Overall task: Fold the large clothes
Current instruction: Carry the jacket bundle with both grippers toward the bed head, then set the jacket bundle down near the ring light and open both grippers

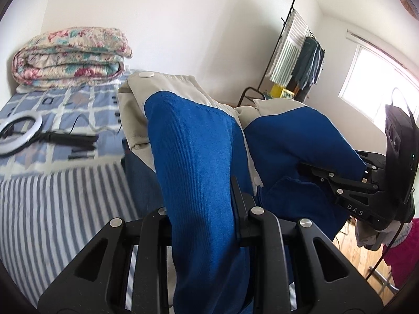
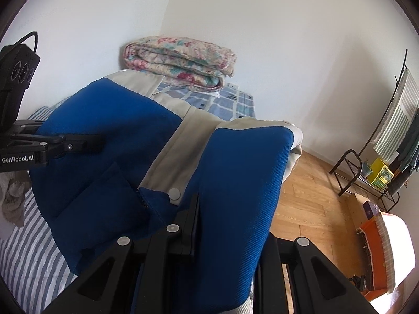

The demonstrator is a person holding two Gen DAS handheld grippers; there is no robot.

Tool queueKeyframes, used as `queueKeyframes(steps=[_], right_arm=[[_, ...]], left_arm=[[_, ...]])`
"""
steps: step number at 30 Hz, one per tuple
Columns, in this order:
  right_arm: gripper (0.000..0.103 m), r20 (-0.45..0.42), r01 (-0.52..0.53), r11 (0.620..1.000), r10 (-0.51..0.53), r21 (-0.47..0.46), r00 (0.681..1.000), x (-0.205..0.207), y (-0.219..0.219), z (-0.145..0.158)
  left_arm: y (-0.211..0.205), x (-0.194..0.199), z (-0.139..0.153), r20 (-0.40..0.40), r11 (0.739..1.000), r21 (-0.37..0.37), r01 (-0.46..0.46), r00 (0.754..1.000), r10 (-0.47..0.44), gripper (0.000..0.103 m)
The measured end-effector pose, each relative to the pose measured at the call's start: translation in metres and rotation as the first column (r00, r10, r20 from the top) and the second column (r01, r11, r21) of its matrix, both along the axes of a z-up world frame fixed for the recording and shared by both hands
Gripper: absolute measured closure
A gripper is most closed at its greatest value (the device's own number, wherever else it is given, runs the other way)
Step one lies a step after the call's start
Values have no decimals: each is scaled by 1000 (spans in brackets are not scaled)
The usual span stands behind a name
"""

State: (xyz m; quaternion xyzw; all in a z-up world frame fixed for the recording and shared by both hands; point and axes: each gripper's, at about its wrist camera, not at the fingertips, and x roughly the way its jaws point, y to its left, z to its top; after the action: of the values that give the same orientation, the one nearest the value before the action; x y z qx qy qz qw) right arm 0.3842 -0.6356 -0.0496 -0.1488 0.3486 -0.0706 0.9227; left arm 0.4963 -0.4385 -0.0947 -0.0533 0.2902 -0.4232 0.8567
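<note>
The striped bed (image 1: pixel 52 209) lies below, a folded floral quilt (image 1: pixel 70 57) at its far end. Above it hangs the blue and beige garment (image 1: pixel 193 141), lifted clear. Left tool (image 1: pixel 207 209) and right tool (image 2: pixel 225 217) each clench its cloth.

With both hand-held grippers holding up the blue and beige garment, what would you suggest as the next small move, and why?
Probably lower it onto the striped bedspread and spread it flat. The left hand-held gripper and right hand-held gripper each pinch the blue and beige garment, which hangs bunched above the bed, so no clean fold is possible yet.
</note>
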Motion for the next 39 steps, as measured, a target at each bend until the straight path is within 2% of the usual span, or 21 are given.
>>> queueKeyframes(steps=[9,15,19,21,24,25,26,27,28,29,30,31,32,34,39], right_arm=[[86,20,23,999,-23,-30,1000,76,-33,6],[86,31,28,999,-27,-33,999,118,-36,-4],[86,26,41,999,-41,-17,999,142,-44,-18],[86,13,47,999,-47,-10,999,150,-51,-29],[85,-56,75,997,-76,-24,996,167,-63,-54],[80,-81,95,995,-97,-32,992,172,-68,-62],[71,-97,135,989,-140,-54,985,176,-76,-71],[65,-110,177,983,-182,-57,977,179,-85,-77],[53,-130,215,976,-217,-32,967,182,-96,-81],[47,-147,256,967,-253,1,956,182,-107,-85],[47,-153,305,952,-298,26,942,180,-118,-89],[46,-159,341,940,-333,26,930,178,-126,-93],[37,-156,367,930,-361,11,919,177,-130,-96],[31,-122,413,910,-411,-10,903,169,-133,-95],[31,-72,454,890,-451,32,889,151,-130,-83]], left_arm=[[-40,61,-1,9,999,-32,-40,999,40,80],[-55,93,-11,29,997,-30,-75,997,76,80],[-63,114,-27,13,996,-17,-90,996,90,80],[-67,121,-40,0,995,24,-101,995,101,80],[-79,136,-68,-33,983,150,-105,993,112,79],[-79,141,-76,-48,977,176,-117,991,128,75],[-74,146,-84,-55,974,180,-135,988,147,73],[-70,148,-89,-66,975,172,-140,986,153,67],[-64,154,-95,-102,977,156,-144,982,161,58],[-59,157,-99,-129,974,159,-161,975,183,51],[-55,155,-101,-130,970,166,-178,971,200,39],[-53,154,-101,-106,966,179,-186,973,207,34],[-50,150,-99,-78,964,187,-191,975,208,33],[-45,144,-96,-52,959,201,-199,976,213,33],[-29,122,-80,-5,957,206,-205,978,210,33]])
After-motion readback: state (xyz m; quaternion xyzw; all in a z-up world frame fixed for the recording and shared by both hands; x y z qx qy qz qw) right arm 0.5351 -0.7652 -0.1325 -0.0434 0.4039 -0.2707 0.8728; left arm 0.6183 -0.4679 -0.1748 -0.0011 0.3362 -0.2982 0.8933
